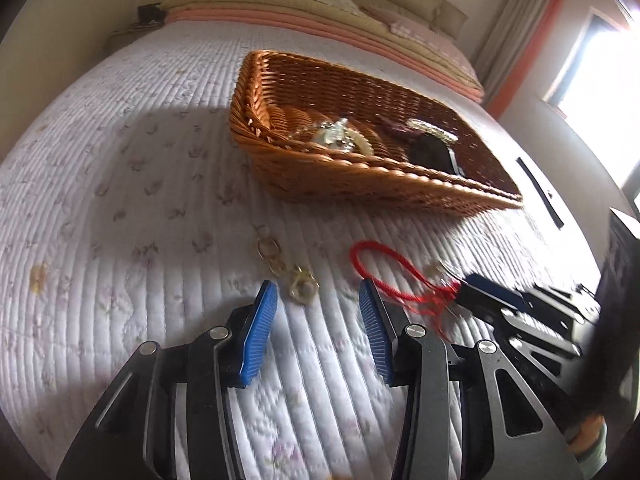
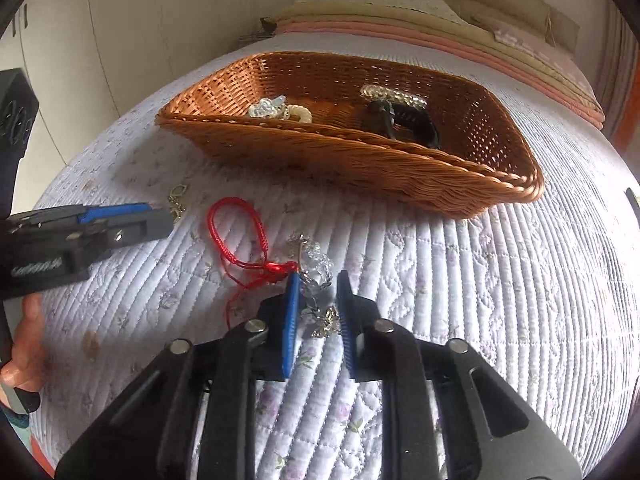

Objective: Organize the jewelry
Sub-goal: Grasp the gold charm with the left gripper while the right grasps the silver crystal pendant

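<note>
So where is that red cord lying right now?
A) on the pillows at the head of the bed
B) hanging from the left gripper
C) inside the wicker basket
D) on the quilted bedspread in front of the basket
D: the red cord lies looped on the quilted bedspread, on the near side of the wicker basket, between the two grippers and outside the basket's rim.

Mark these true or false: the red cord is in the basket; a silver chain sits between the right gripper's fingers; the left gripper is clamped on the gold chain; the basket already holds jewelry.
1. False: the red cord lies on the quilt, in front of the basket.
2. True: the silver chain sits between the right gripper fingers.
3. False: the left gripper is open; the gold chain lies loose at its fingertips.
4. True.
</note>
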Tool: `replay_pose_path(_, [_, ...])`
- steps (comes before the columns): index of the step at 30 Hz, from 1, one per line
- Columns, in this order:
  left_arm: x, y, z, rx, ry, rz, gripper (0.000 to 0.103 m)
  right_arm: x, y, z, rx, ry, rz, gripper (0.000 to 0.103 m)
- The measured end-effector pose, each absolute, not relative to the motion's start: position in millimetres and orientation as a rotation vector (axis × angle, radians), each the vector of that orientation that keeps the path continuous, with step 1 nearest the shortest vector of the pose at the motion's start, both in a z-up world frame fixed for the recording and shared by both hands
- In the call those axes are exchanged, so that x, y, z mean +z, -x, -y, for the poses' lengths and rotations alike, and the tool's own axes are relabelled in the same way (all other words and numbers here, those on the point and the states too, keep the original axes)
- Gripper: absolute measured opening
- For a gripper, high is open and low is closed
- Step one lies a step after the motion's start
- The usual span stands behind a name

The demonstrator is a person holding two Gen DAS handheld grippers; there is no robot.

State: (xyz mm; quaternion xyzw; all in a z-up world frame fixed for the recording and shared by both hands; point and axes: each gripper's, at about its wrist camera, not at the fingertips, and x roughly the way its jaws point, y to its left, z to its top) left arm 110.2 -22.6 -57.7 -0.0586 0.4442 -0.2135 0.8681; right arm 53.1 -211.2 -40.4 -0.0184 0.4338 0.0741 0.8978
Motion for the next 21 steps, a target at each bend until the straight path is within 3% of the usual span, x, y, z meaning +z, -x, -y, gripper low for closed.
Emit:
replay_pose_path(8, [-63, -113, 26, -0.369, 0.063, -0.933, 0.029, -41, -49, 223, 0.141, -0.009, -0.900, 0.008])
replay_pose_path(13, [-64, -100, 11, -0.367, 0.036, -0.921, 0.014, -42, -35, 234, 0.124, -0.035, -0.894, 0.008])
replay_pose_path(16, [-62, -99, 7, -0.383, 0.050, -0.918, 0.014, -41, -27, 241, 0.141, -0.066, -0.878, 0.008])
replay_pose_path(17, [-60, -99, 7, -0.393, 0.057, -0.914, 0.017, -40, -26, 242, 0.144, -0.070, -0.872, 0.008])
replay_pose_path(19, [-58, -101, 9, -0.424, 0.098, -0.914, 0.033, -40, -26, 240, 0.143, -0.071, -0.873, 0.008])
replay_pose_path(21, [-57, -104, 16, -0.428, 0.113, -0.917, 0.034, -41, -25, 239, 0.141, -0.071, -0.879, 0.008])
